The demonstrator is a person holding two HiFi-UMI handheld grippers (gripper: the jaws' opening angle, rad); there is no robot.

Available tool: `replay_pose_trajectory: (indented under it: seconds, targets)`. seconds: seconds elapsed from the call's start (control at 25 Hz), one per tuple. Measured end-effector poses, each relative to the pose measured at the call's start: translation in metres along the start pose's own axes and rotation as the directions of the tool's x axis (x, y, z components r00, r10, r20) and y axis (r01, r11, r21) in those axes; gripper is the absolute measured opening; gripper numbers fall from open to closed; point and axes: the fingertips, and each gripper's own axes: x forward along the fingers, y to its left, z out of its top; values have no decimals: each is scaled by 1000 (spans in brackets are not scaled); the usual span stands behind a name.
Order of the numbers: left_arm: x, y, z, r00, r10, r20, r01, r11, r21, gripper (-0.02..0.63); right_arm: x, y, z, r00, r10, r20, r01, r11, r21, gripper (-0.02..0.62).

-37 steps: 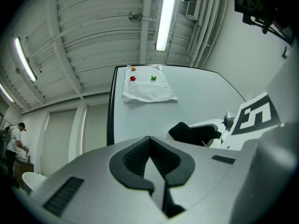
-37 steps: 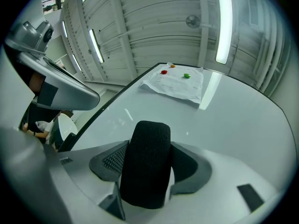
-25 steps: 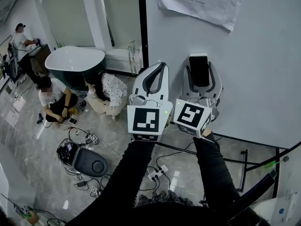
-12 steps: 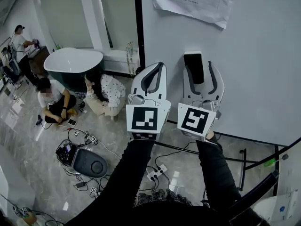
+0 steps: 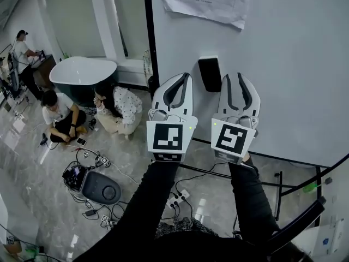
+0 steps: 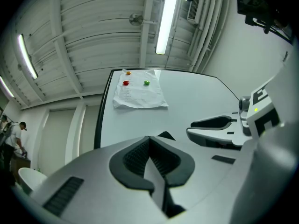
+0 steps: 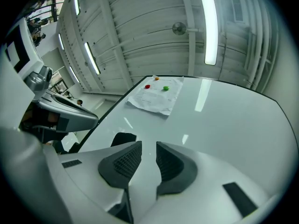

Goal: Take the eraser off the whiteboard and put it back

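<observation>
Head view has the eraser [image 5: 209, 74] sitting flat on the whiteboard [image 5: 294, 64], below the sheet of paper [image 5: 207, 1] pinned up top, and neither tool is touching it. It hangs there between the two tools, just beside the right tool [image 5: 233, 78] on that tool's left. Right gripper view confirms it: the jaws have just been closing and now stand narrow, a slim gap between the pads with nothing but bare board showing through, and the eraser a dark block off to the left of them. Over to the left gripper view, and the left tool [image 6: 149, 146] has its pads pressed together on nothing, with the eraser's corner peeping just past its tips. So where are we? With the eraser stuck on the board and both tools empty beside it, this looks like the put-back end of the job, though the pictures alone cannot rule out a pick not yet made. If it is placed, only drawing the tools clear seems left.
</observation>
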Motion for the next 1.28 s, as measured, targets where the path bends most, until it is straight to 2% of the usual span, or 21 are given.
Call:
replay_pose_trajectory:
  seconds: [0.2,0.4,0.56,0.84,1.28]
  targets:
    - [-6,-16,0,1000,8,-18,-9,1000,-4,6,-14,-23,-2,1000,-9,-2,9,996,86,44]
    - [-14,-31,4,999,19,-31,-20,1000,-19,6,-27,-41,-13,999,16,-29,-9,976,217,15]
    - [-19,-46,1,999,18,-50,-20,999,-35,6,-38,-45,-11,998,50,-34,-38,959,280,14]
    - [-26,-57,0,997,40,-70,-44,998,-55,6,-56,-54,-15,995,85,-46,-66,946,316,11]
    - [-32,-79,2,996,49,-78,-52,998,-41,6,-79,-57,-27,988,145,-59,-115,927,357,9]
